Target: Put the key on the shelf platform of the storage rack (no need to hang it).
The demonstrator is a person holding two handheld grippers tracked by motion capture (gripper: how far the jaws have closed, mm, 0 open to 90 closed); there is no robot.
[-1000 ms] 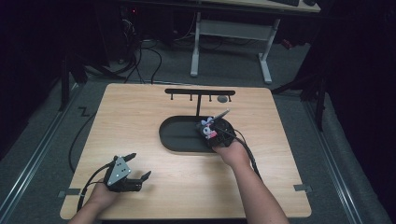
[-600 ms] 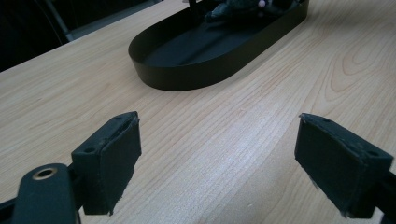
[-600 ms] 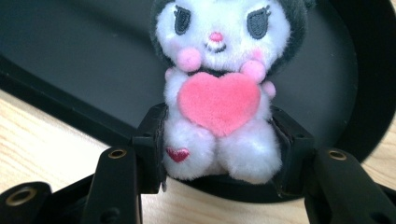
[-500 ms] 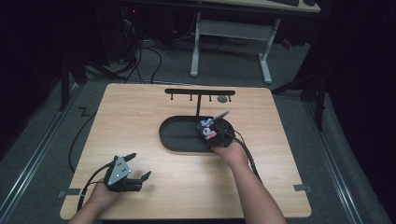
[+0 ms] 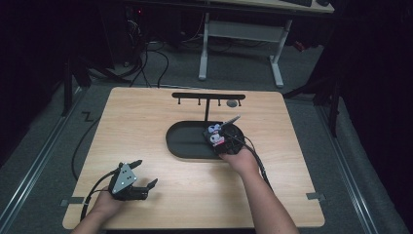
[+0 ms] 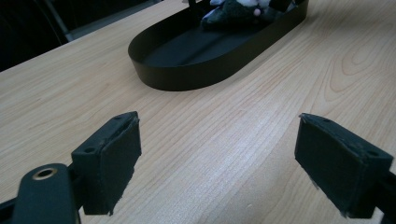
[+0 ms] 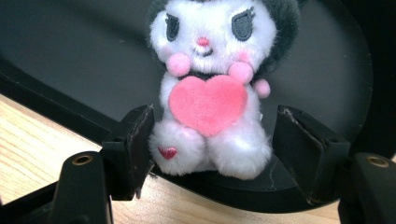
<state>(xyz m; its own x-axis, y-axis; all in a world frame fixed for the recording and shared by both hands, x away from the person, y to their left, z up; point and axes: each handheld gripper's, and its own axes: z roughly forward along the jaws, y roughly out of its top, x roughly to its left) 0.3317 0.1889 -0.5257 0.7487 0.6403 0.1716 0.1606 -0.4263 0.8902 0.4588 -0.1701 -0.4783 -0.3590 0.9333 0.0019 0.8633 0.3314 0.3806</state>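
The plush toy [image 7: 210, 93] sits inside the black oval tray [image 5: 187, 141], at the tray's 3 o'clock end, leaning on the rim nearest the person. The right hand-held gripper [image 5: 223, 140] hovers there with its jaws apart, having just been opening; the toy's feet lie between the pads [image 7: 140, 140], the left pad just brushing the fur, the right pad standing clear. The left hand-held gripper [image 5: 131, 181] rests at the bench's 7 o'clock corner, jaws wide apart with bare wood between them. Behind the tray, at 12 o'clock, a black hook rack [image 5: 208, 99] stands on a thin post, close to the far edge. The bench [image 5: 146, 117] is pale wood, open from 8 to 11 o'clock and along the whole 3 o'clock side. Around it lies grey carpet [image 5: 311, 73], with a white-legged desk [image 5: 241, 34] at 12 o'clock and cables [image 5: 151, 58] at 11 o'clock.
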